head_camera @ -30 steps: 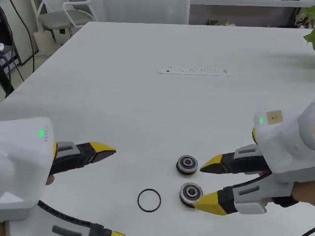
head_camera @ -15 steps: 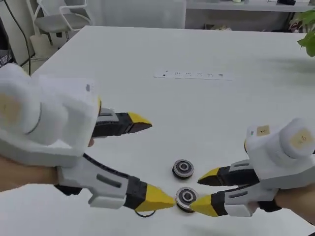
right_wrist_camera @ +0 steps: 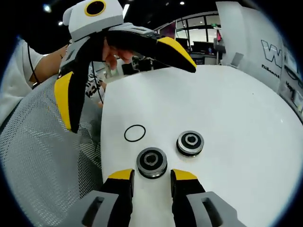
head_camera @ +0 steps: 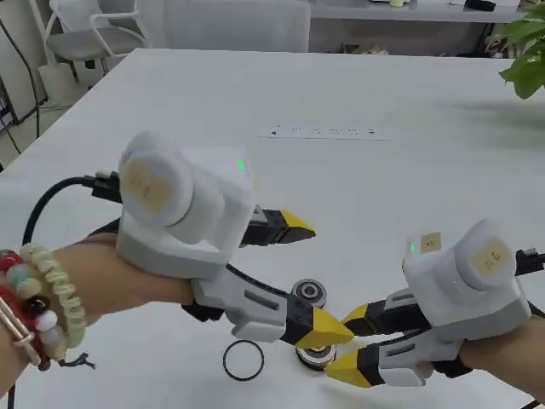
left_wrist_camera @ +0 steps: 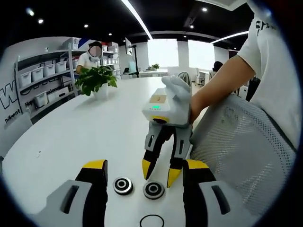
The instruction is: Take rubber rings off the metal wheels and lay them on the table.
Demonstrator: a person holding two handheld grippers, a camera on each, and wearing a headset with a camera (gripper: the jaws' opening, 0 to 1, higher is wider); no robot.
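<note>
My left gripper hangs over the white worktop, its fingers spread wide. My right gripper has its fingers parted, with the tips just short of the nearer metal wheel. The second wheel sits just beside that one. A loose rubber ring lies flat nearby.

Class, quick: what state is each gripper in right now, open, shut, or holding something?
Left gripper: open wide, holding nothing.
Right gripper: open, holding nothing; its tips sit just short of a metal wheel.
</note>
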